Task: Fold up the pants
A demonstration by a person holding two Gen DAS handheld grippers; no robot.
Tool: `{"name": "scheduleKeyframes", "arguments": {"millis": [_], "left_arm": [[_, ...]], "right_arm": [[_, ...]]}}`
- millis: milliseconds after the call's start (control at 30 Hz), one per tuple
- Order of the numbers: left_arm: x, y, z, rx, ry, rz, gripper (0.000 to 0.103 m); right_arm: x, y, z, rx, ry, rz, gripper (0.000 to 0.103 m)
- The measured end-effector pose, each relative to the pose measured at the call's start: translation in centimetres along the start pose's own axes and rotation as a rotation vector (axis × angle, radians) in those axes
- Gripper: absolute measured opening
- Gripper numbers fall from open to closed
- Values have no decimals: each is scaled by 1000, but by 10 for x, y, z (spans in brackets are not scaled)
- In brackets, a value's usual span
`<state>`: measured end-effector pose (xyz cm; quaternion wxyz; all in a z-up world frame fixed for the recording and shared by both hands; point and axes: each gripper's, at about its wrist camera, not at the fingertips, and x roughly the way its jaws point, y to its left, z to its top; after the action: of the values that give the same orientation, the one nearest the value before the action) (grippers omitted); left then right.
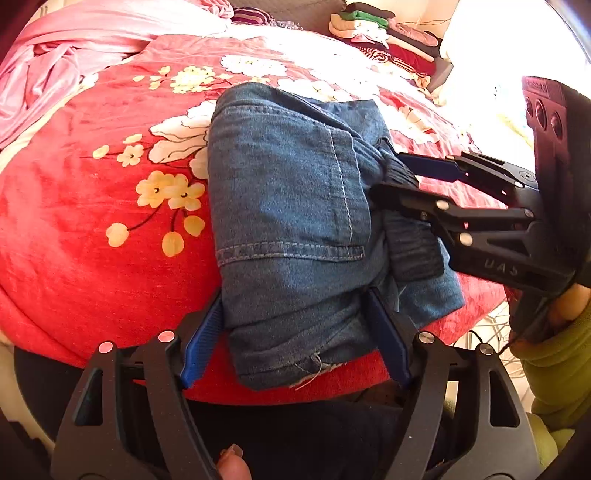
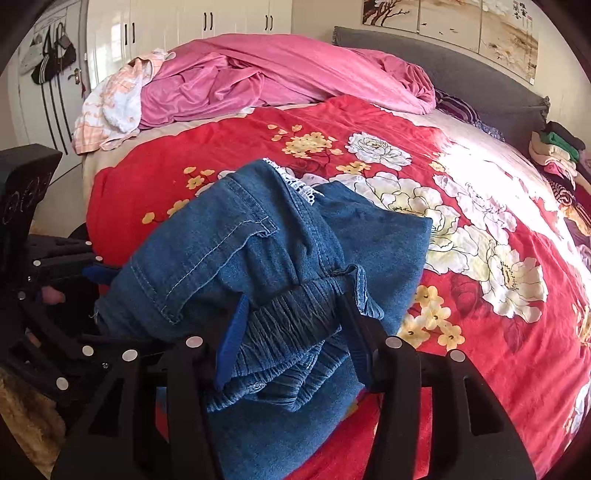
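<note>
Blue denim pants (image 1: 291, 221) lie folded into a thick bundle on the red floral bedspread (image 1: 92, 206); they also show in the right wrist view (image 2: 258, 258). My left gripper (image 1: 295, 332) straddles the bundle's near end, its blue pads on either side of the stacked layers, closed on them. My right gripper (image 2: 291, 332) is closed around the elastic waistband (image 2: 291, 325) at the bundle's side; it shows at right in the left wrist view (image 1: 399, 177). A white lace hem (image 2: 299, 184) peeks from the far edge.
A pink blanket (image 2: 280, 77) and a checked cloth (image 2: 107, 110) lie heaped at the head of the bed. A stack of folded clothes (image 1: 384, 40) sits at the far right. A grey headboard (image 2: 480, 81) and white wardrobes (image 2: 177, 22) stand behind.
</note>
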<state>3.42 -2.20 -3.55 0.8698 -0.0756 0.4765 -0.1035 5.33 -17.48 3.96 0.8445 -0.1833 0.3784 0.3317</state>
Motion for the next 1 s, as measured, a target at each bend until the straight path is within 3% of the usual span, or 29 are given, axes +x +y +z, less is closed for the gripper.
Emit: {"name": "scheduleKeyframes", "arguments": {"millis": [367,467,533,667,1000], "left_arm": [[3,-3,-7,13,49,16,68],[-5,-6,-8,16,26,15,68],[-15,-7,-7,14,-2,18,68],[-28,-11,-4,25,-36,16,68],[-46,-18,16,48,-112,57,77]], "right_arm": [[0,-4,0,18,2,-12,56],[-11,-7,1,46,-36,33,57],[-26,-11,2,82,-84,61,73],[-51,-24,2,134,-136,51,74],[-87,-46,-10,216,-205,20,92]]}}
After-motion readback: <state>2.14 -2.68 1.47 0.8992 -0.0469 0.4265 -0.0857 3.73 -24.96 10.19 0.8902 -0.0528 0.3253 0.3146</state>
